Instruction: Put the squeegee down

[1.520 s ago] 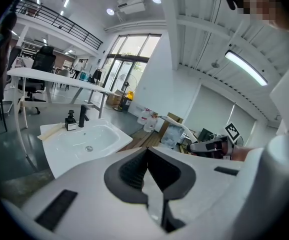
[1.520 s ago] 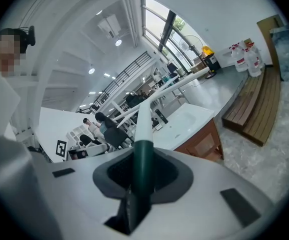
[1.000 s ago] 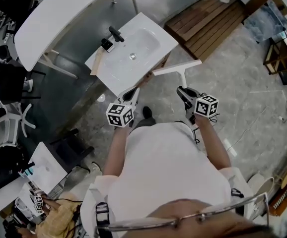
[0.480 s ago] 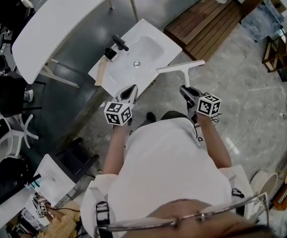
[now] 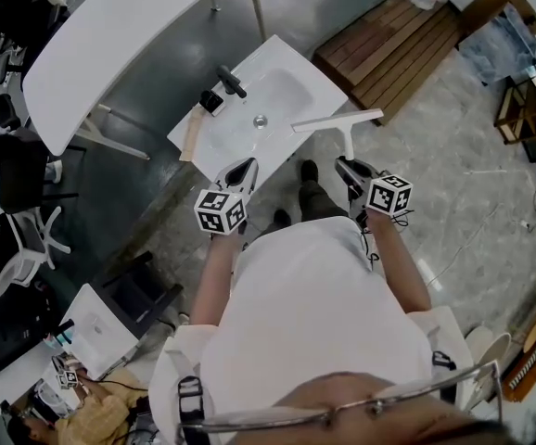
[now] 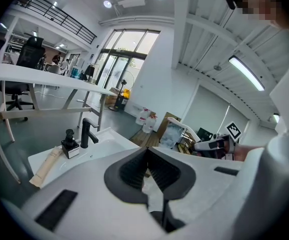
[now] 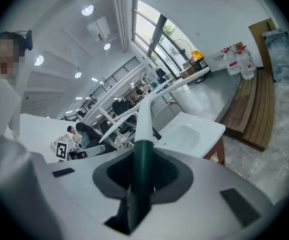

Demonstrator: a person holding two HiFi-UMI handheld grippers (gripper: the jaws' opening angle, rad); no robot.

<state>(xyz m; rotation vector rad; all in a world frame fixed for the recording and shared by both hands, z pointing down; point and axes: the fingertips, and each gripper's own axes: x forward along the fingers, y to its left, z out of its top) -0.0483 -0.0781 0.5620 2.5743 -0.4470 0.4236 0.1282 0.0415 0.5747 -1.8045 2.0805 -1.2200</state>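
Observation:
The squeegee (image 5: 339,122) is white with a long blade and a dark green grip. My right gripper (image 5: 347,168) is shut on that grip and holds the blade crosswise in the air, its left end over the near right corner of the white sink basin (image 5: 278,90). In the right gripper view the squeegee (image 7: 144,115) rises straight out from between the jaws of the right gripper (image 7: 143,160), and the basin (image 7: 188,132) lies beyond. My left gripper (image 5: 242,171) hovers at the basin's near edge; seen from its own camera, the left gripper (image 6: 146,155) is shut on nothing.
A black faucet (image 5: 230,81), a soap dispenser (image 5: 211,102) and a pale tube (image 5: 190,133) sit at the basin's left side. A long white table (image 5: 110,35) stands behind it. A wooden pallet (image 5: 399,46) lies on the floor at right, with shelving (image 5: 530,100) beyond.
Both grippers have come closer to the sink. The squeegee blade's left end now overlaps the basin's corner. The person's feet show below the basin.

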